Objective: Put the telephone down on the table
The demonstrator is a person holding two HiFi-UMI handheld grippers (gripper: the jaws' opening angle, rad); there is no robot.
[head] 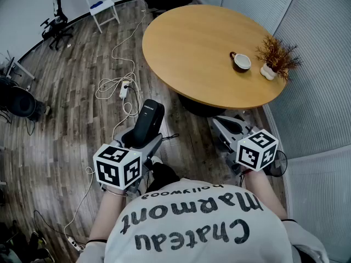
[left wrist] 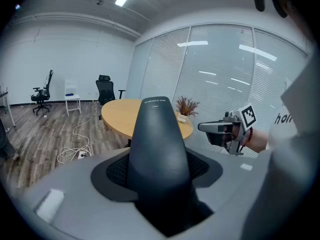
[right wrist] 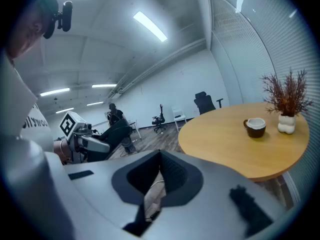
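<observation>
A black telephone handset [head: 149, 122] is clamped between the jaws of my left gripper [head: 143, 141], held in the air over the wooden floor, short of the round wooden table [head: 197, 43]. In the left gripper view the handset [left wrist: 157, 144] stands up between the dark pads [left wrist: 116, 171], its tip pointing toward the table [left wrist: 120, 114]. My right gripper [head: 227, 126] hovers beside the table's near edge. Its pads meet at the tips in the right gripper view [right wrist: 160, 166], with nothing between them.
A dark cup [head: 241, 61] and a small white vase of dried twigs [head: 276, 56] stand at the table's right side. White cables and a power strip [head: 125, 89] lie on the floor left of the table. A white chair [head: 101, 4] and a black office chair [head: 55, 23] stand farther back. Blinds [head: 318, 92] line the right.
</observation>
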